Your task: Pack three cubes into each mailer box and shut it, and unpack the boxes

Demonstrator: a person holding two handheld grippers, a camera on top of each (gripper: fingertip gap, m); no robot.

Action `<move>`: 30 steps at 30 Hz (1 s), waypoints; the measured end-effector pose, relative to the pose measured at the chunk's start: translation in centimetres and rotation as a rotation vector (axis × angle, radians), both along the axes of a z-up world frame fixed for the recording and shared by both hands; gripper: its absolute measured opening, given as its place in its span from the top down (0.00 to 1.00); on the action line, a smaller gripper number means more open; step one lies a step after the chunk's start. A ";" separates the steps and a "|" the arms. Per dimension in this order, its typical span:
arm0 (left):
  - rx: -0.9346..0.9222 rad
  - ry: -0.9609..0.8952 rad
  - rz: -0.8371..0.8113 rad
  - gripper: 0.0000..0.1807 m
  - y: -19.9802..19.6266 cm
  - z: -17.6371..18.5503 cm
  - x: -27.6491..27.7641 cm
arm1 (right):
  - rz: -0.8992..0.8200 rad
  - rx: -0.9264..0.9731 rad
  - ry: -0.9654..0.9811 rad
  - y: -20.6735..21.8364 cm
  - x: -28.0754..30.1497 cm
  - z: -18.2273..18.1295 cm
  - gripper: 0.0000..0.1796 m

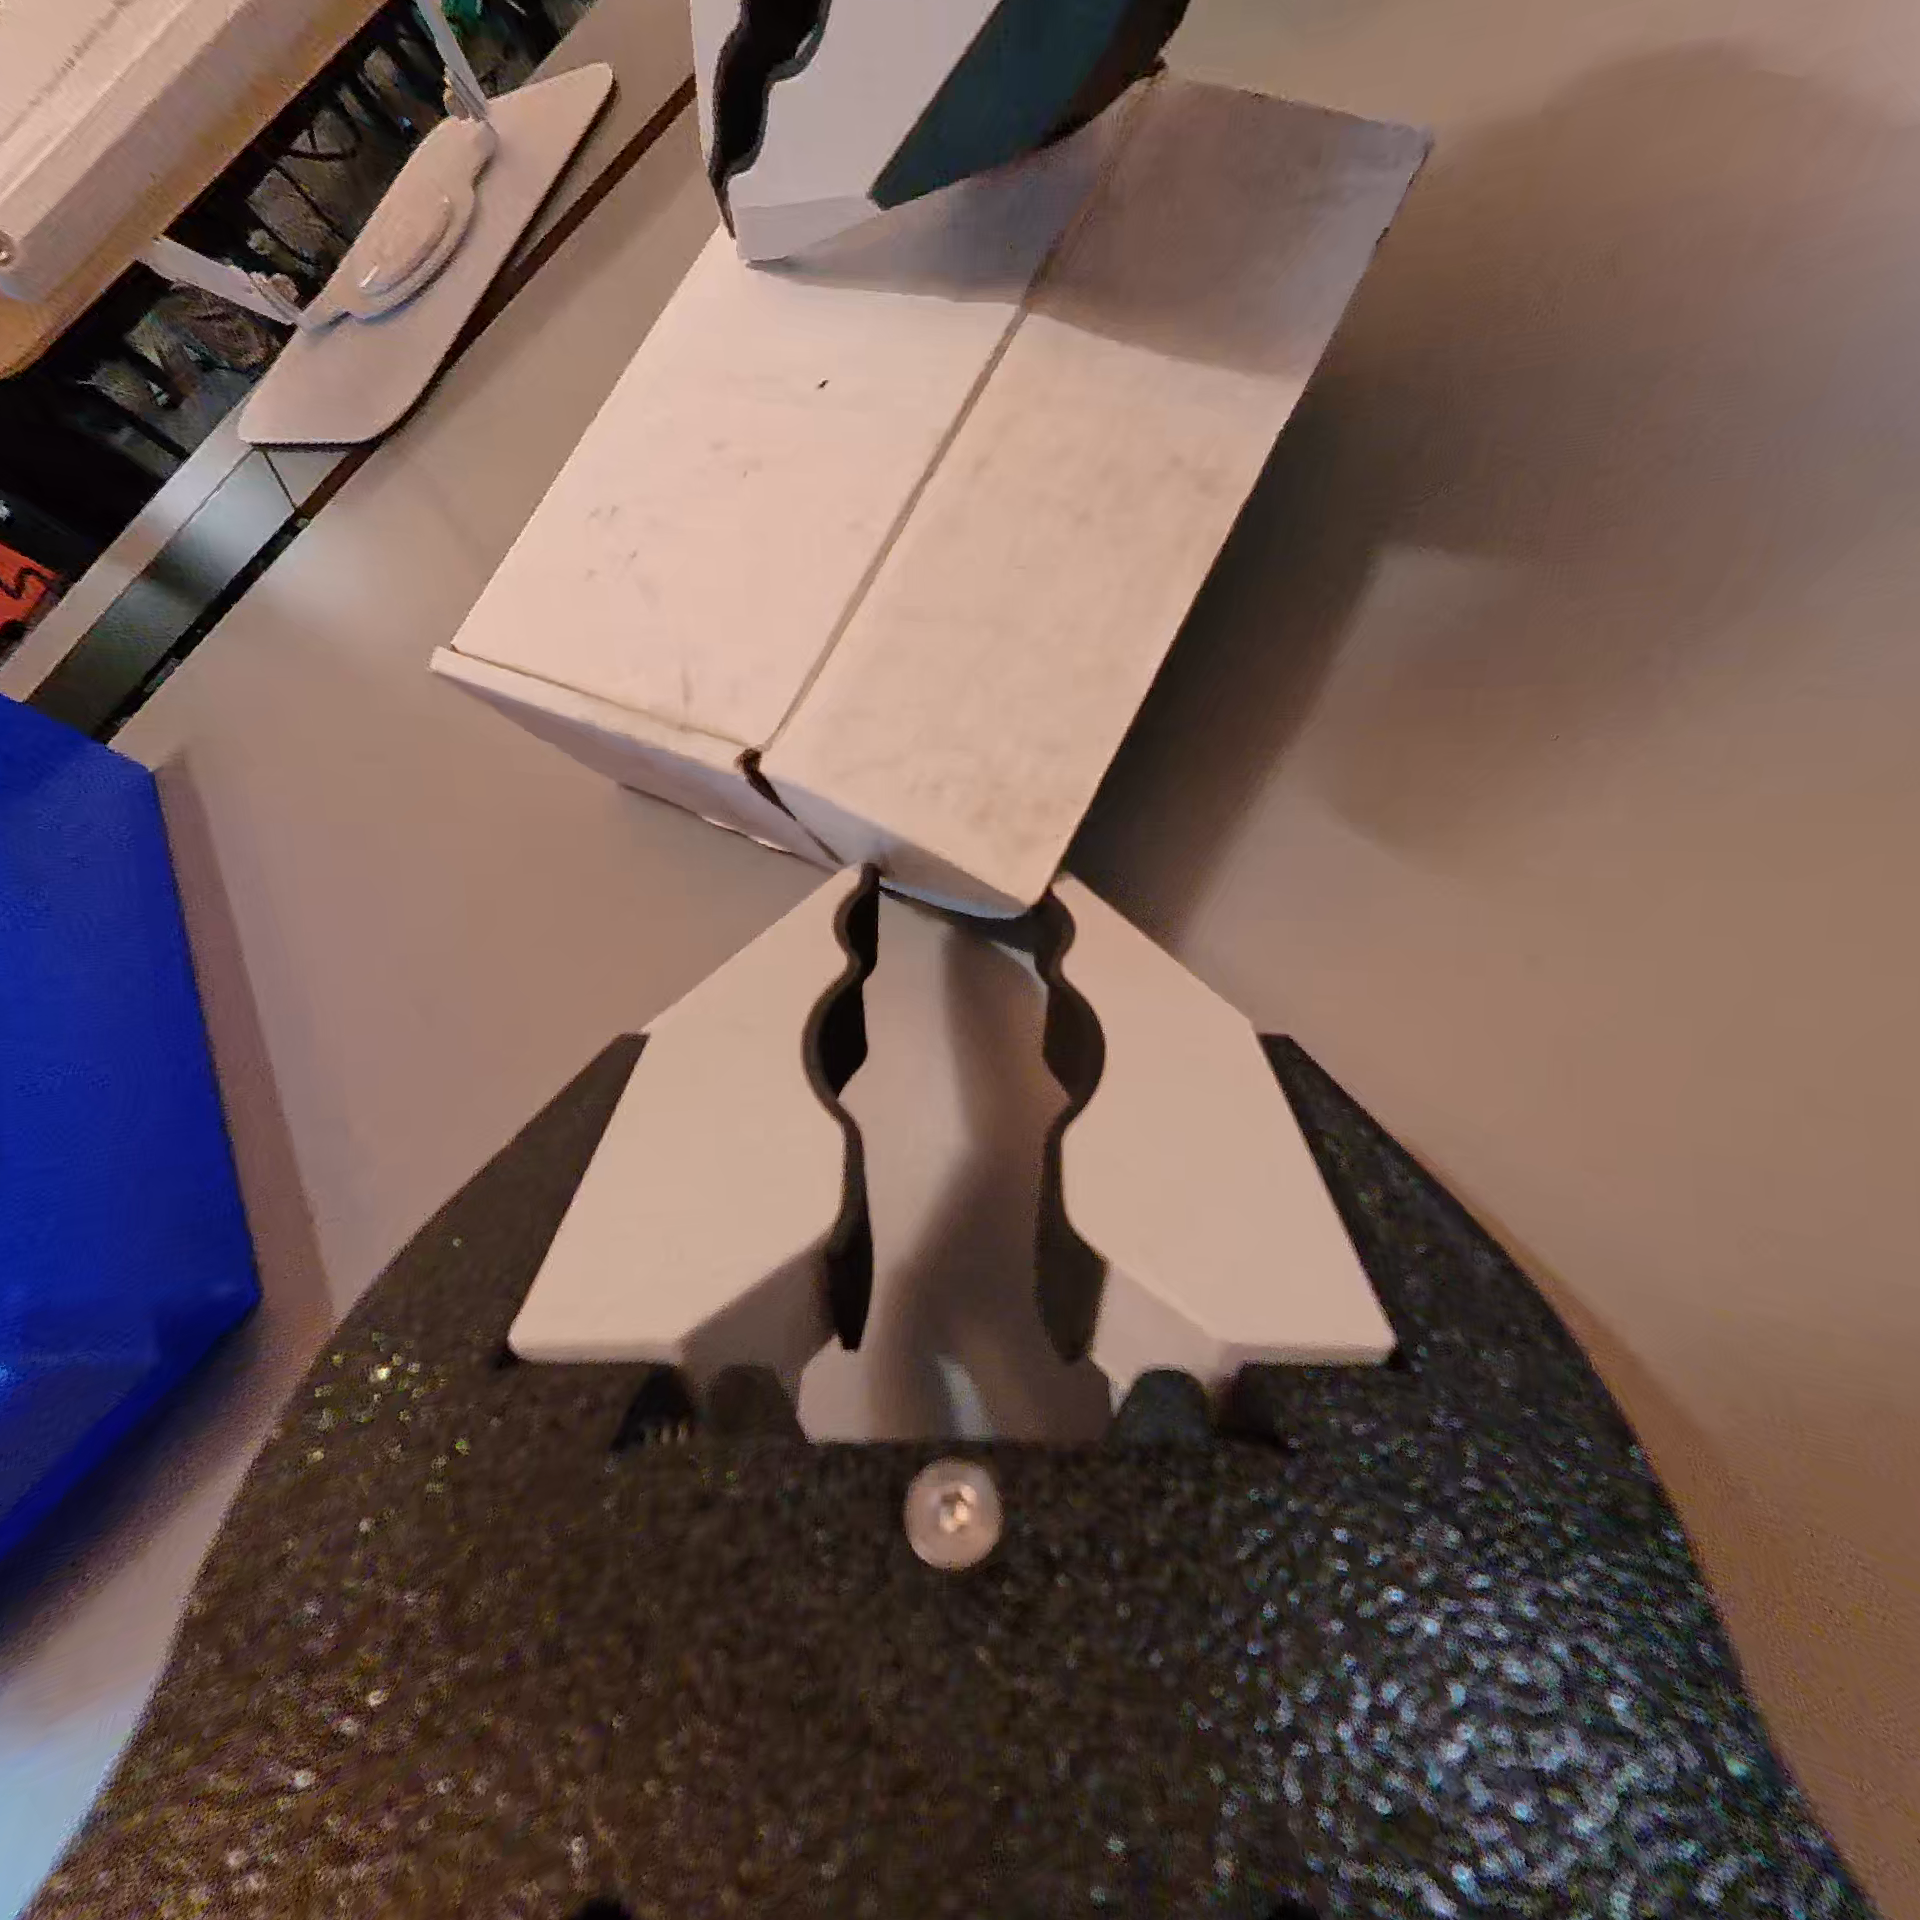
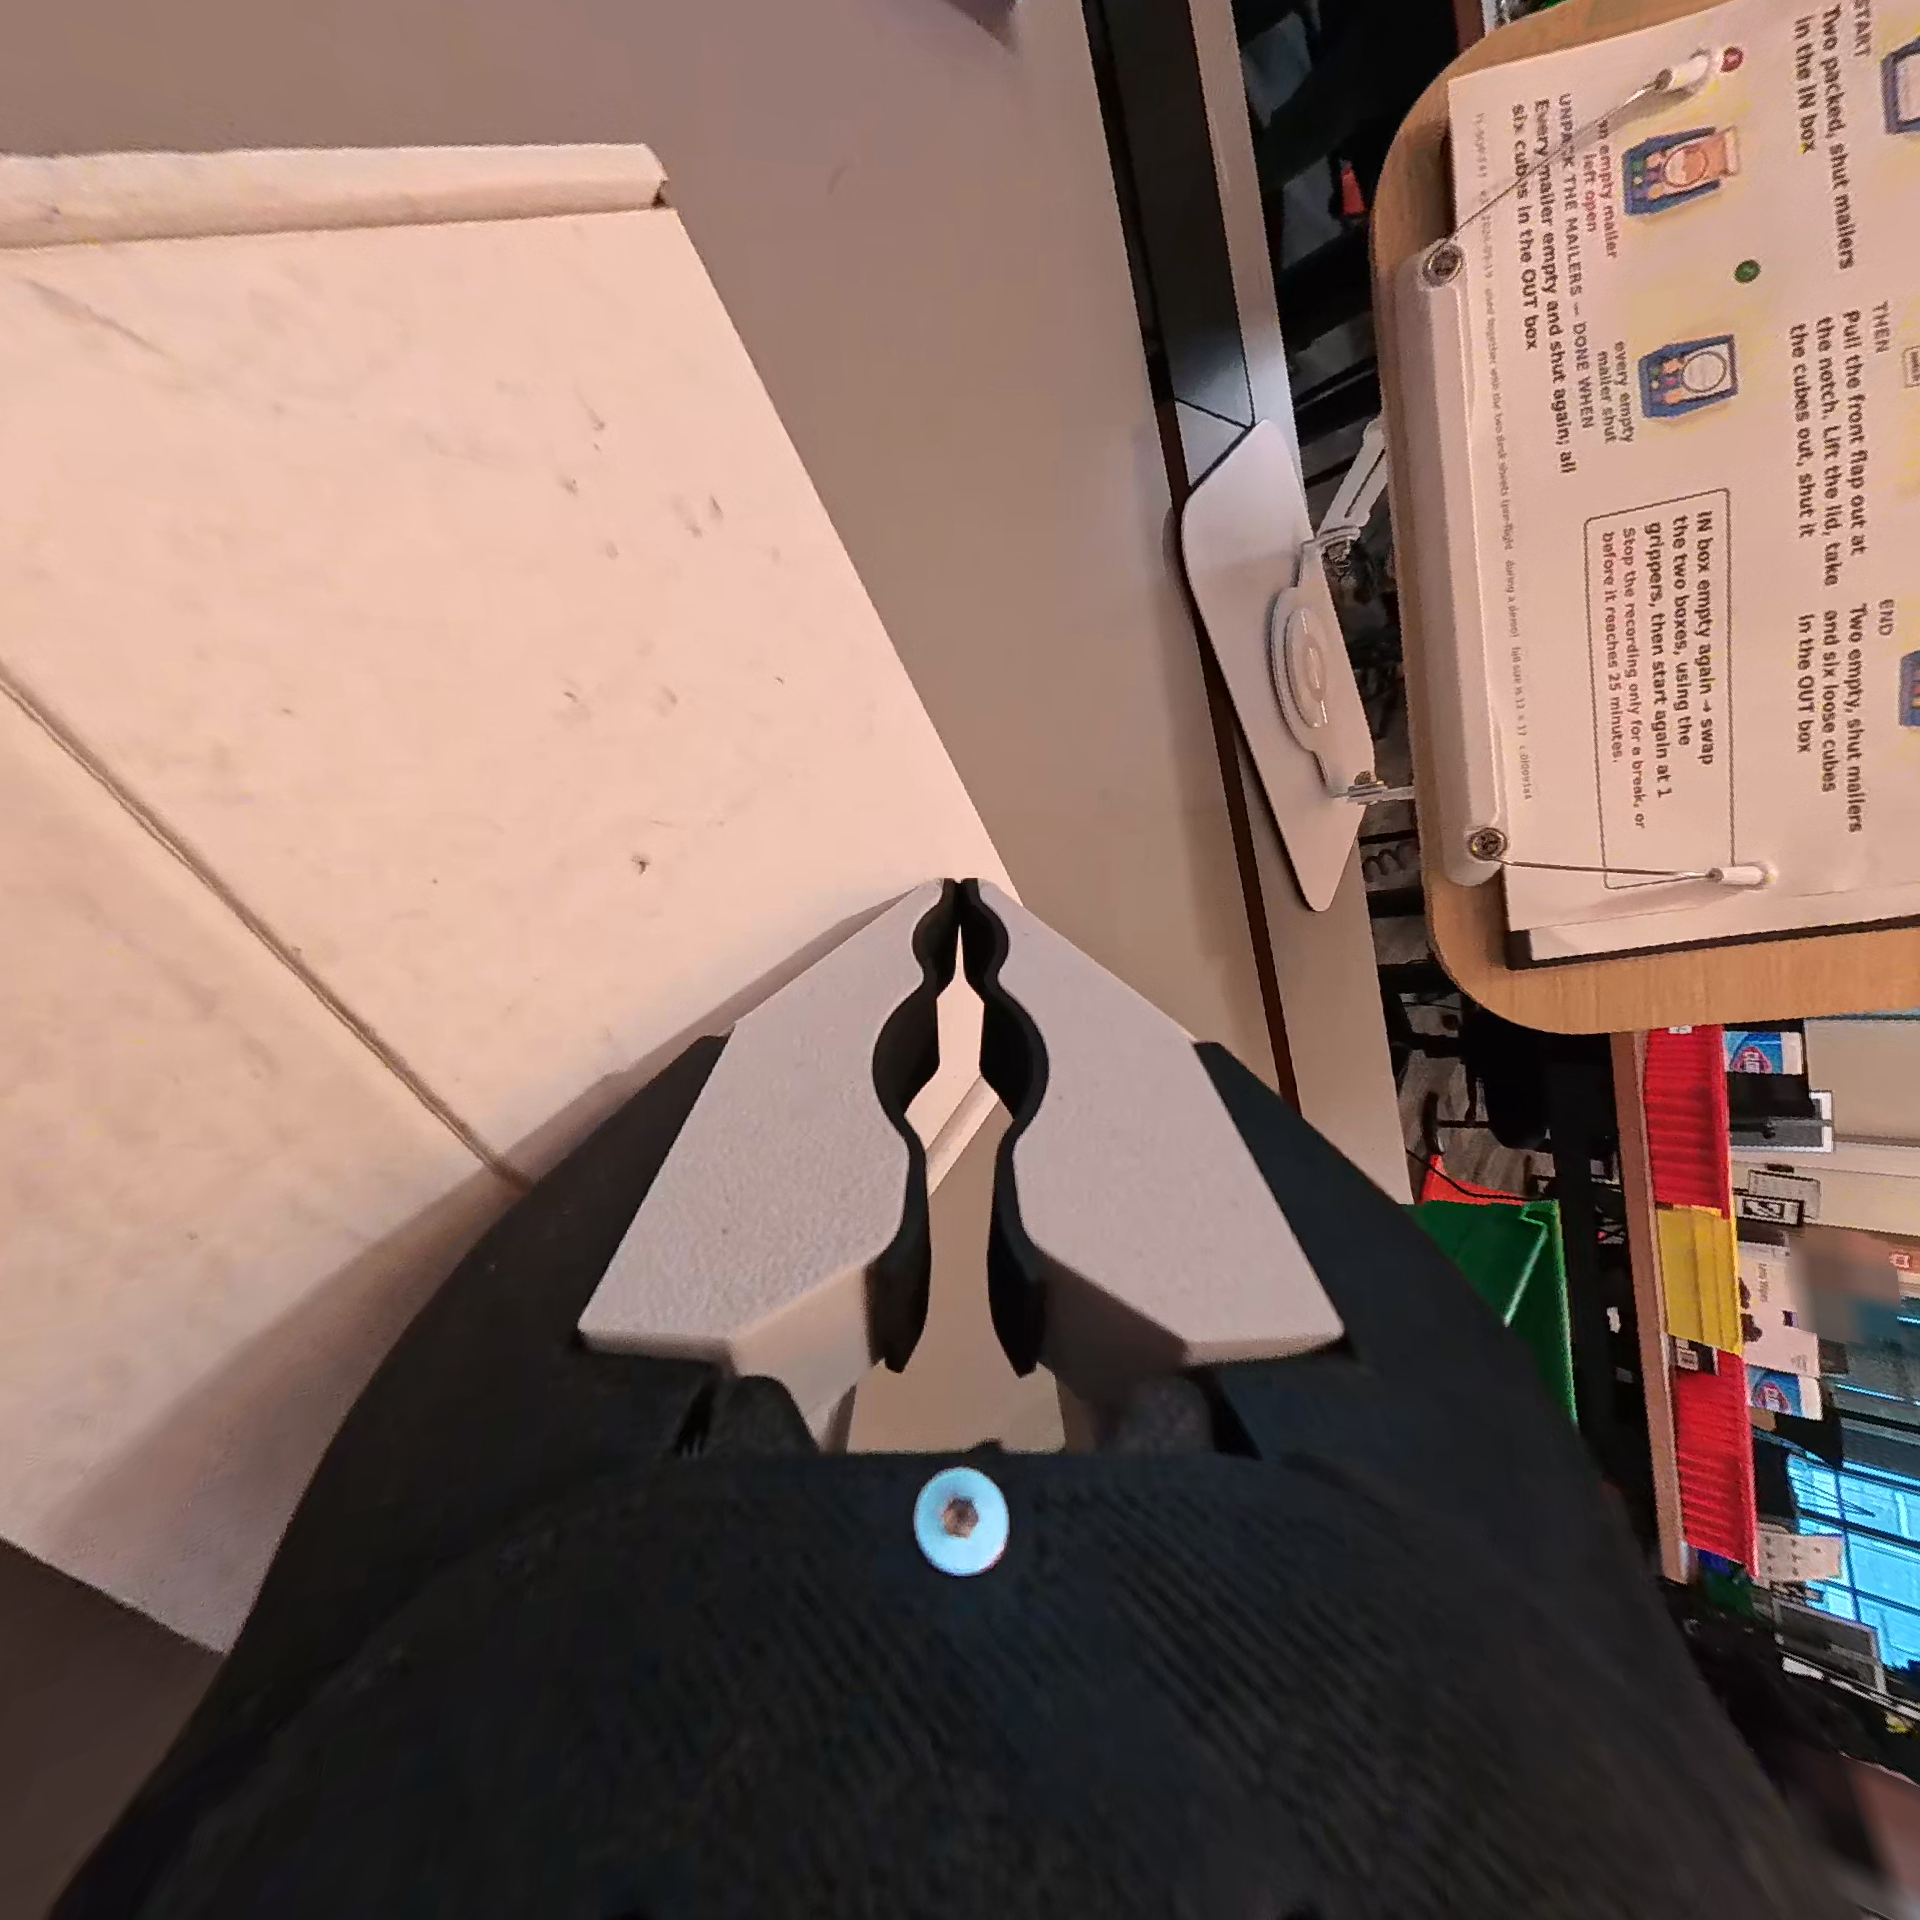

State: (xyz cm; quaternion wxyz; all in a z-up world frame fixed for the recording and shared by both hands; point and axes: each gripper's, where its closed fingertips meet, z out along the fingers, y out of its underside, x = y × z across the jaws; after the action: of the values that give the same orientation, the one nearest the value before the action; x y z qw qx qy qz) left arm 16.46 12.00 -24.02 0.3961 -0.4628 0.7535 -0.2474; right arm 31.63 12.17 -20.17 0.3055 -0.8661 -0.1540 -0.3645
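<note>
The white cardboard mailer box [image 1: 894, 540] lies closed on the beige desk [image 1: 1558, 935], with a straight seam running along its top. In the left wrist view, the left tongs [image 1: 956, 904] have their two grey fingers with black wavy pads apart, and the near corner of the box, at its rounded flap, sits just at the tips; I cannot tell if the tips truly press it. At the far end of the same box, the right tongs [image 1: 800, 156] come down from above and touch the top surface.

In the right wrist view, the right tongs [image 2: 958, 888] are closed, their black pads meeting at the tips with nothing visible between them, and they are over the edge of the box [image 2: 416, 623]. The box top shows small dark marks.

A blue plastic bin [image 1: 94, 1091] stands at the left side of the desk. Beyond the desk edge, a white flat stand base [image 2: 1262, 644] carries a wooden board with a printed instruction sheet [image 2: 1662, 468]. A green bin [image 2: 1496, 1278] is partly seen lower down. No cubes are visible.
</note>
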 end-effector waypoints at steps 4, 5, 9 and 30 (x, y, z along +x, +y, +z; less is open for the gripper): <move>-0.064 0.056 -0.022 0.84 -0.4 -0.6 -0.6 | -0.002 0.000 -0.016 0.0 0.0 0.0 1.00; -0.101 0.084 -0.022 0.84 -0.6 -0.9 -0.7 | -0.006 0.002 -0.012 0.0 0.0 0.0 1.00; -0.183 0.106 -0.042 0.87 -1.0 -0.8 -0.6 | -0.013 0.000 0.000 0.0 -0.1 0.0 1.00; 0.022 0.055 0.061 0.92 -1.7 -1.0 -0.3 | -0.128 -0.021 0.011 -0.2 -0.3 -0.1 1.00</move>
State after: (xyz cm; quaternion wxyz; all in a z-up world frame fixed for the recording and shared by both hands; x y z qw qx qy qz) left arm 16.20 10.27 -25.05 0.3876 -0.4879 0.7522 -0.2142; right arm 31.31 12.02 -20.31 0.2733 -0.8794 -0.1002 -0.3768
